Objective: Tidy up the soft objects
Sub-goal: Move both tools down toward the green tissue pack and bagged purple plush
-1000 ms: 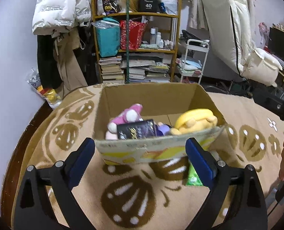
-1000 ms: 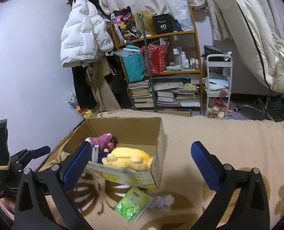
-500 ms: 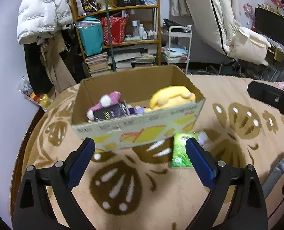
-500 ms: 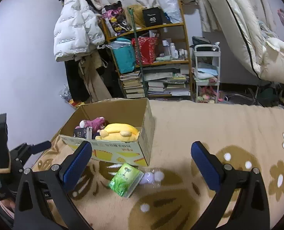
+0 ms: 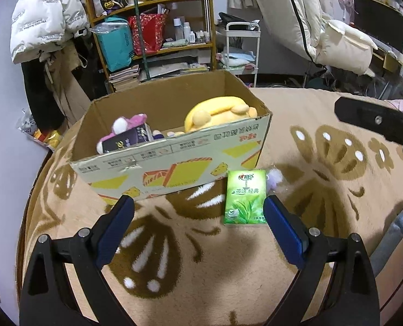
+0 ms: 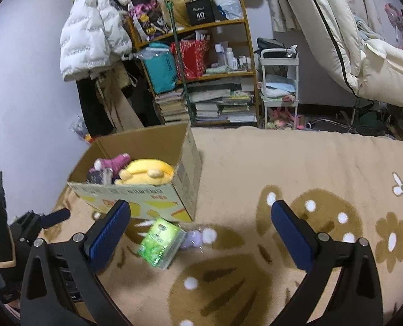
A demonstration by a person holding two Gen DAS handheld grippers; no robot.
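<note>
A cardboard box (image 5: 174, 160) (image 6: 158, 203) stands on the patterned blanket and holds a yellow plush (image 5: 217, 112) (image 6: 145, 171), a pink plush (image 5: 125, 123) (image 6: 111, 161) and a dark pack (image 5: 125, 142). In front of the box lies a green tissue pack (image 5: 244, 197) (image 6: 160, 241), with a small lilac plush (image 5: 273, 178) (image 6: 197, 237) beside it. My left gripper (image 5: 198, 231) is open, held above the blanket just short of the tissue pack. My right gripper (image 6: 200, 233) is open too, hovering over the lilac plush, nothing between its fingers.
A wooden shelf (image 6: 201, 73) with books and bags, a white cart (image 6: 279, 89) and hanging coats (image 6: 92, 35) stand behind the bed. A folded white mattress (image 5: 310, 21) leans at the right. The blanket (image 6: 310, 163) spreads wide to the right of the box.
Both grippers have pulled back from the box and tilted down. The tissue pack and lilac plush now sit nearer the middle of each view. Both grippers stay open.
</note>
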